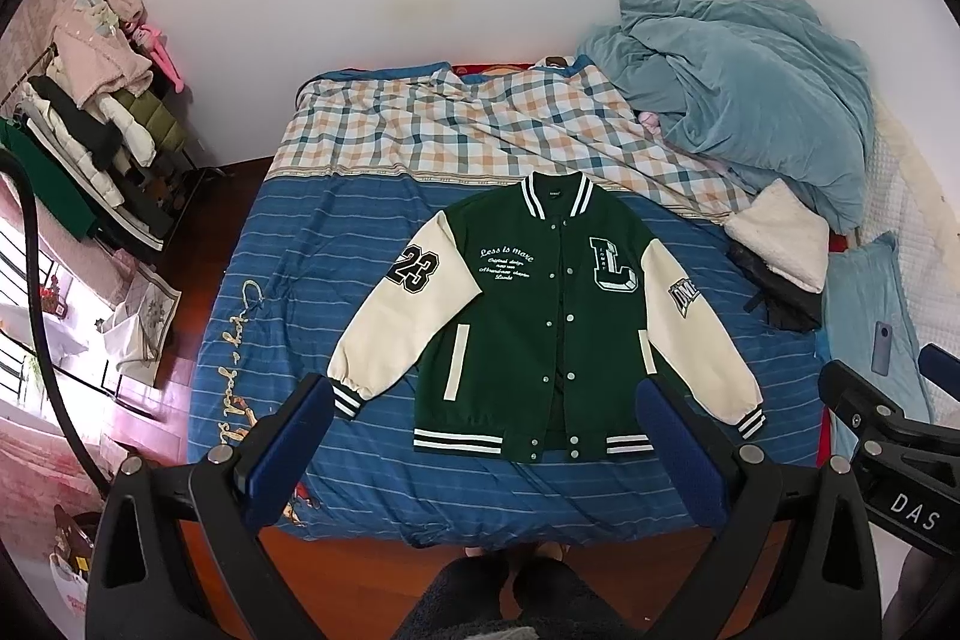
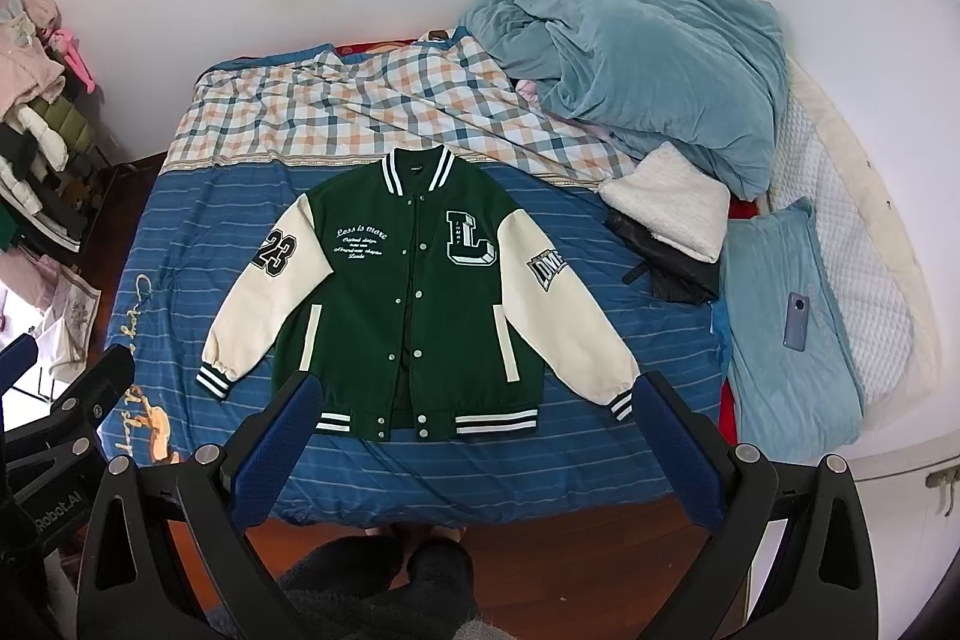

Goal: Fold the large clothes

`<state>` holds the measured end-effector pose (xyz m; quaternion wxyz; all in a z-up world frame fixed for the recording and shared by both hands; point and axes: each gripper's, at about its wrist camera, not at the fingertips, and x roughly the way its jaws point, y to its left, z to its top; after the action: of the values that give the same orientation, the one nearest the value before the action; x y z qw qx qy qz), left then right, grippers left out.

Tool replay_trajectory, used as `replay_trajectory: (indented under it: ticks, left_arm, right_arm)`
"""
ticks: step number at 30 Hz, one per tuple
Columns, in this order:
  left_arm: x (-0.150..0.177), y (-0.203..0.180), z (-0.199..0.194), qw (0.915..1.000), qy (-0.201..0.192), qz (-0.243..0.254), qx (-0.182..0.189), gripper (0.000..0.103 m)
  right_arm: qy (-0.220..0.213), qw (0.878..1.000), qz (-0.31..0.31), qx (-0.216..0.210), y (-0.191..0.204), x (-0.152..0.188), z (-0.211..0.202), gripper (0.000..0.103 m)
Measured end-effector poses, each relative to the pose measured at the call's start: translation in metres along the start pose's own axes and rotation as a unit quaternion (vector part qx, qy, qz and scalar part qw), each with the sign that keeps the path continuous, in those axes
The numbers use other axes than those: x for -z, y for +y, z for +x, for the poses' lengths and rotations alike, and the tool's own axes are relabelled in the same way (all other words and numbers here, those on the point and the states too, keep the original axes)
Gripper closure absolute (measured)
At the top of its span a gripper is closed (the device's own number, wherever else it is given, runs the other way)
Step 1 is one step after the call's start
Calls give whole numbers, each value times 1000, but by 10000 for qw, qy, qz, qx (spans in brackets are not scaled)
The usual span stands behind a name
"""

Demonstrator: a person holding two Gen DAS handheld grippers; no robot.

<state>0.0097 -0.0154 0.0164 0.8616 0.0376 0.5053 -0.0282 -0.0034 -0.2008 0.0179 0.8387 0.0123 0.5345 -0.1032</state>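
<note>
While both grippers hang wide open and empty, the jacket (image 1: 540,316) lies flat on the bed (image 1: 288,244) at twelve o'clock, collar far, hem near, left gripper (image 1: 486,436) nearer one cuff, right gripper (image 2: 474,430) the other.

Small script under "Less is more" on the jacket (image 1: 534,322) stays unreadable; right cuff slips behind the right gripper (image 2: 480,436) finger.
</note>
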Motion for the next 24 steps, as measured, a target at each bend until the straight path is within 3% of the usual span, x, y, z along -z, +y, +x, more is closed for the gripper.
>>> replay_trajectory:
  ticks: [24]
  left_arm:
    - [-9, -4, -4, 10000, -34, 10, -5, 0]
  right_arm:
    - [-12, 10000, 12, -3, -2, 3, -6, 0]
